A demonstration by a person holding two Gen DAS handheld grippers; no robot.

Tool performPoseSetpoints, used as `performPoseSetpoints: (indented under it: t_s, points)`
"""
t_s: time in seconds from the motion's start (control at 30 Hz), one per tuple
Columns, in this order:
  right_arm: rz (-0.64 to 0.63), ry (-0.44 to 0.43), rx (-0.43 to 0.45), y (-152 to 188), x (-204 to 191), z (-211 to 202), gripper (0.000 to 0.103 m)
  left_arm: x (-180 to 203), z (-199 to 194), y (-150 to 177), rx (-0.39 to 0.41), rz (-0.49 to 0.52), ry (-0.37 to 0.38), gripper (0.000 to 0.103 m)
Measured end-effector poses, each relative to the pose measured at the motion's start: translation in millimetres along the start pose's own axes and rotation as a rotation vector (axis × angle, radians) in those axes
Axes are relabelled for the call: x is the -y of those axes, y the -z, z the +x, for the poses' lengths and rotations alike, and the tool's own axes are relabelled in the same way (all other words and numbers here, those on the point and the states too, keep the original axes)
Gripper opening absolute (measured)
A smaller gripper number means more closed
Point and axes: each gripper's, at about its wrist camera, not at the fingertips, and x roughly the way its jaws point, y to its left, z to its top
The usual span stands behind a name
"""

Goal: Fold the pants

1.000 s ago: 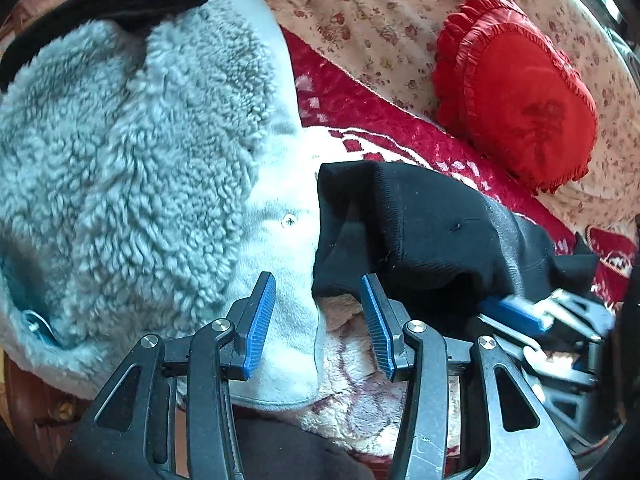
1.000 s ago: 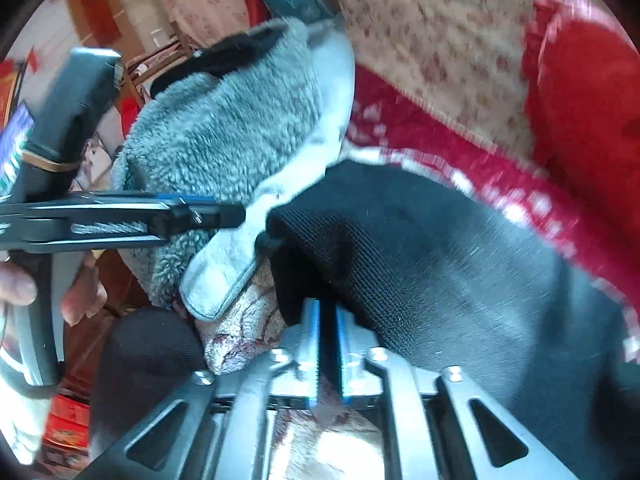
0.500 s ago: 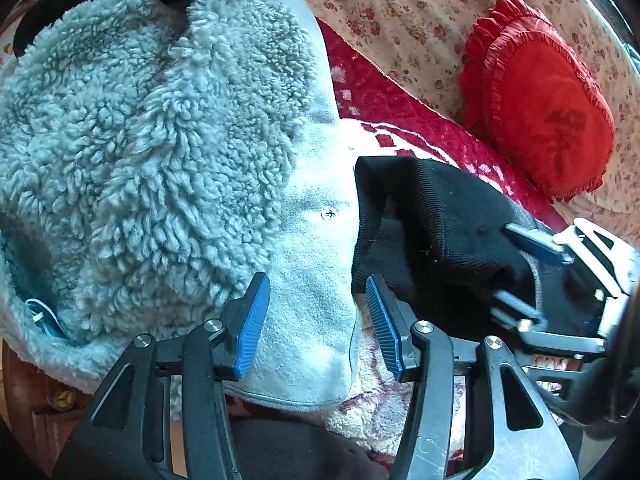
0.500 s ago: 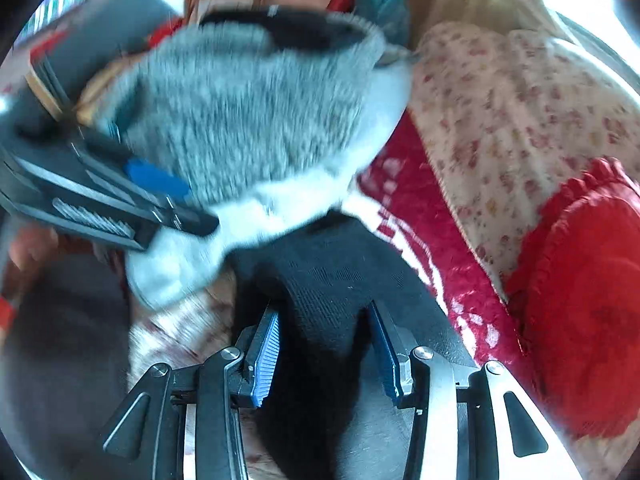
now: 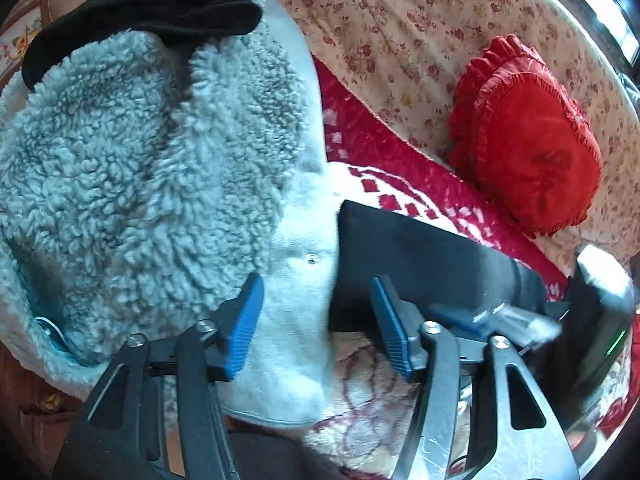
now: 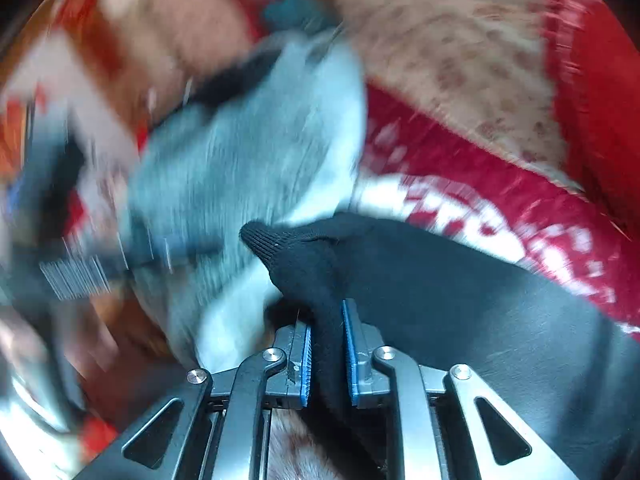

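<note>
The right gripper (image 6: 326, 350) is closing its blue pads on a fold of the black pants (image 6: 460, 300), which lie across the red-and-white blanket (image 6: 480, 200). The left gripper (image 5: 318, 322) hovers over the pale fleece jacket (image 5: 140, 184), jaws opening with nothing pinched between them (the pants' edge sits just beside its right finger). A red heart-shaped cushion (image 5: 532, 144) lies well apart.

matt black knit pants (image 6: 460, 292); shaggy fleece jacket (image 5: 132, 184); ruffled velvety cushion (image 5: 532, 152).
</note>
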Motion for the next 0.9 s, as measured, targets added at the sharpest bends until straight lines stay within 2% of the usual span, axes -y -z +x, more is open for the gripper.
performPoseSetpoints:
  t_s: [0.03,0.07,0.13,0.23,0.33,0.37,0.57,0.6,0.63,0.7,0.8,0.9]
  points:
    - [-0.035,0.027,-0.035,4.8,-8.3,9.2,0.028,4.1,1.5,-0.7,-0.001,0.003,0.008,0.058]
    - [-0.052,0.038,-0.052,8.4,-13.4,12.7,0.031,10.1,4.8,-0.4,-0.002,0.012,0.016,0.058]
    - [-0.052,0.022,-0.040,14.9,-15.3,3.8,0.031,20.9,7.1,0.4,-0.002,0.029,0.024,0.058]
    - [0.047,-0.015,-0.002,20.4,0.8,-29.2,0.031,40.5,18.8,2.7,-0.023,0.057,0.038,0.058]
    - [0.061,0.111,0.049,30.7,17.0,-60.4,0.031,59.5,30.4,7.5,-0.041,0.074,0.061,0.058]
    - [0.067,0.143,0.046,35.7,23.7,-65.7,0.031,65.2,34.5,9.2,-0.044,0.084,0.059,0.058]
    - [0.142,0.179,-0.037,62.1,43.3,-49.8,0.032,77.9,67.2,25.3,-0.093,0.100,-0.007,0.059]
    - [0.137,0.185,-0.013,64.7,40.1,-51.3,0.032,79.6,71.2,28.4,-0.094,0.114,-0.027,0.059]
    - [0.122,0.189,0.003,67.3,38.4,-54.2,0.032,81.8,72.5,30.4,-0.087,0.127,-0.040,0.061]
    - [0.128,0.176,0.000,68.5,41.4,-61.6,0.031,89.0,72.3,33.9,-0.080,0.160,-0.055,0.074]
    - [0.194,0.186,0.022,76.8,56.9,-86.2,0.031,98.6,70.6,37.0,-0.086,0.172,-0.082,0.076]
    - [0.234,0.233,0.042,88.5,70.9,-108.3,0.031,107.5,61.6,40.1,-0.063,0.137,-0.046,0.076]
